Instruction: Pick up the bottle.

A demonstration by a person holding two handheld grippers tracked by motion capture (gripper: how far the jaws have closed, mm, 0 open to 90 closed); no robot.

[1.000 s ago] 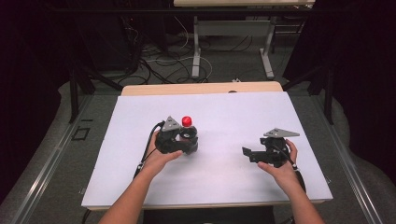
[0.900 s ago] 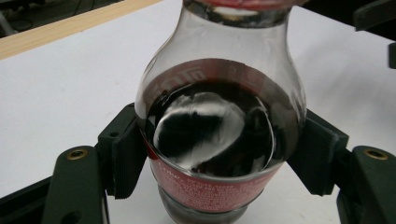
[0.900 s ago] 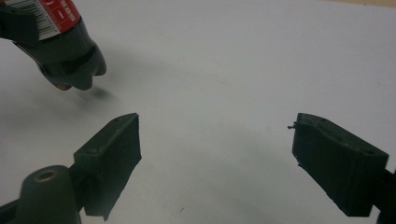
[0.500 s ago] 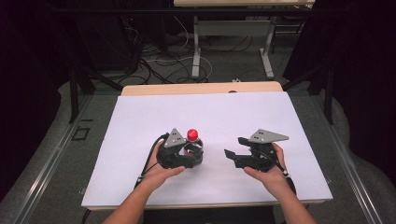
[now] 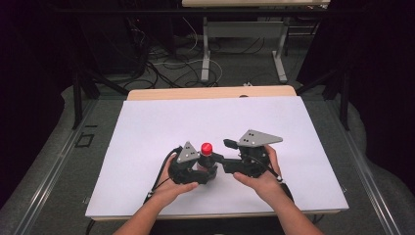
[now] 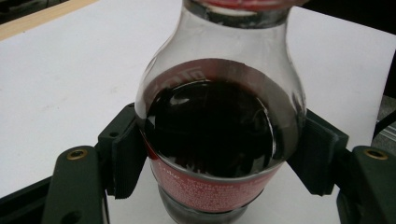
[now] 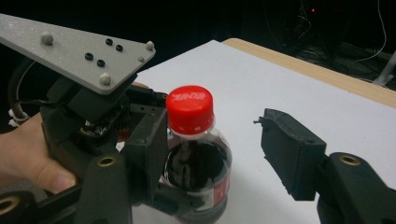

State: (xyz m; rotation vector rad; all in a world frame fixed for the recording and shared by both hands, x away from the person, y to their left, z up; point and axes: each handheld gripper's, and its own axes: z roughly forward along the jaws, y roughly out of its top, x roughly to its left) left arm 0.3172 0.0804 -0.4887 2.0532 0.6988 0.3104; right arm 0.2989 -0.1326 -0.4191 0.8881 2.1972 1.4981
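Near the table's [image 5: 147, 127] front edge, the left gripper [image 5: 199, 169] clamps the upright bottle [image 6: 219, 140]. The right gripper's [image 7: 215, 154] jaws, just closing, flank the cap [image 7: 190, 108] without pressing it.

Beyond the claws, the table [image 5: 147, 147] has a white top with a wooden far edge. Behind it stands a second table [image 5: 244, 29] on grey metal legs, with cables [image 5: 161, 54] on the grey floor [image 5: 58, 161]. The room around is dark.
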